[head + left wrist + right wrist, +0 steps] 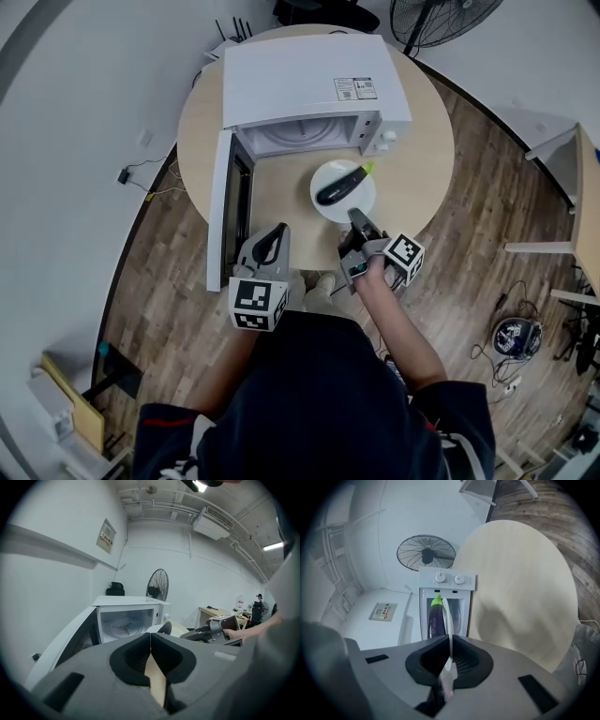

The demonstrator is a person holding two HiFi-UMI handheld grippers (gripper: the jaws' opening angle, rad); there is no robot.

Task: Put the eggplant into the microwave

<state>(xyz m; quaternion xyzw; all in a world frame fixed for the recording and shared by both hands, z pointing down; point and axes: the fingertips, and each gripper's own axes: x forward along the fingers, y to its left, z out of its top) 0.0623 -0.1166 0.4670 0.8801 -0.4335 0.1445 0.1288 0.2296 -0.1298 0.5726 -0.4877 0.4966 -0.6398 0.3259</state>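
White plate (362, 200) rim pinched by R hand-held gripper (355, 217); microwave (309, 80) door (219, 206) open.

Edgewise plate (446, 613) between tongs (450, 638) (eggplant (436, 621) aboard)

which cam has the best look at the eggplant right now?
Head view: the whole eggplant lies in plain sight on the white plate, seen from above. Right gripper view shows it foreshortened along its length, beside the plate's rim, with its near end cut off. Left gripper view catches only a dark end of it.
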